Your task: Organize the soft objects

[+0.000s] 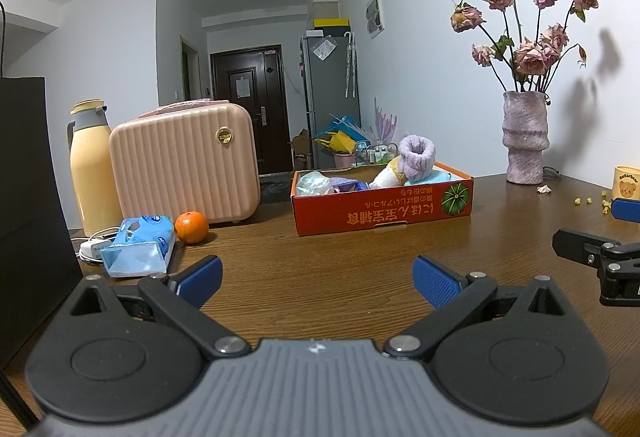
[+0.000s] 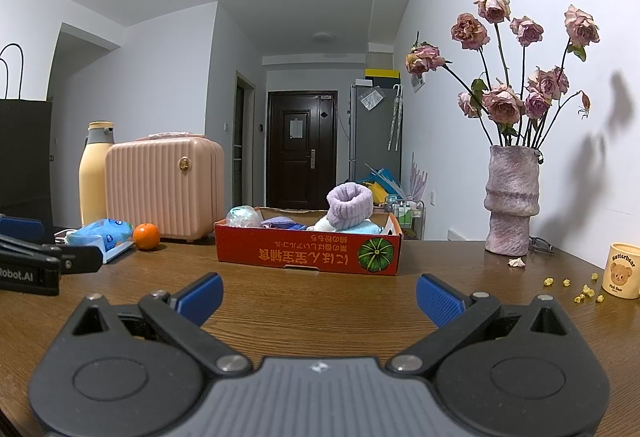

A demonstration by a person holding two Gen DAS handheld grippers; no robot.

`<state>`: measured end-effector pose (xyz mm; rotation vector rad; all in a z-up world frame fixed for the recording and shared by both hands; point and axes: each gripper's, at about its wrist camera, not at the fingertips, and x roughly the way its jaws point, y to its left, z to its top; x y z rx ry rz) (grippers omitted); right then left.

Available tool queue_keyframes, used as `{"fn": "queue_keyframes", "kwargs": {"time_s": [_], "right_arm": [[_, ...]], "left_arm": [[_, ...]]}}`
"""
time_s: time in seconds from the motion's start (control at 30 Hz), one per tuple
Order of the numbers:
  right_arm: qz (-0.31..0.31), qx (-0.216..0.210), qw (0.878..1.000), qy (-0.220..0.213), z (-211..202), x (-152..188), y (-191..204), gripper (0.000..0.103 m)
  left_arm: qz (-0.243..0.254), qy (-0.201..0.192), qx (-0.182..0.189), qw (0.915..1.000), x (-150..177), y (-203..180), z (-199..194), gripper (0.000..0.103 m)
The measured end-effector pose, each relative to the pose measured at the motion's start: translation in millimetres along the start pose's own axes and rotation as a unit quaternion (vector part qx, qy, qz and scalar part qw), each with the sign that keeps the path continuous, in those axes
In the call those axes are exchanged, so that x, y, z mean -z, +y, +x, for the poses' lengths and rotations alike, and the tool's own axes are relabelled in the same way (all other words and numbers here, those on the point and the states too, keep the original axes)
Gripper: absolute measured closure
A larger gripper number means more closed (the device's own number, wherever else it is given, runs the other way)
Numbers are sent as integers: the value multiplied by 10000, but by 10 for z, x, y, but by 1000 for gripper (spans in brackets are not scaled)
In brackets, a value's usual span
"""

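A red cardboard box (image 1: pixel 384 207) (image 2: pixel 308 253) stands on the wooden table ahead of both grippers. It holds soft things: a purple fuzzy band (image 1: pixel 418 153) (image 2: pixel 350 205) on top, a white plush piece (image 1: pixel 386 177), a light blue cloth (image 2: pixel 360 228), purple fabric (image 2: pixel 280 224) and a crumpled clear bag (image 1: pixel 314 183) (image 2: pixel 242 216). My left gripper (image 1: pixel 318 279) is open and empty above the table. My right gripper (image 2: pixel 320 297) is open and empty too. Each shows at the edge of the other's view.
A blue tissue pack (image 1: pixel 138 251) (image 2: pixel 102 233), an orange (image 1: pixel 192 227) (image 2: pixel 146 236), a pink case (image 1: pixel 184 165), a yellow thermos (image 1: pixel 90 165) and a black bag (image 1: pixel 28 197) stand left. A vase of dried roses (image 1: pixel 524 137) (image 2: pixel 512 197), a bear cup (image 2: pixel 624 271) and yellow crumbs (image 2: pixel 576 289) lie right.
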<state>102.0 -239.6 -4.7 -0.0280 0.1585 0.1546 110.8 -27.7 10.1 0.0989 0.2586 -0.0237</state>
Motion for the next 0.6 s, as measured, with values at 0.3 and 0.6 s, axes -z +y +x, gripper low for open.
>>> {"fn": "queue_keyframes", "kwargs": {"time_s": [0.3,0.6], "right_arm": [[-3,2,10000,3,1,1,-1,0],[-7,3,10000,3,1,1,-1,0]], "left_arm": [[-14,24,-51,10000,-4,8,3,0],[-21,74,-33,10000,1,0,33,0]]}}
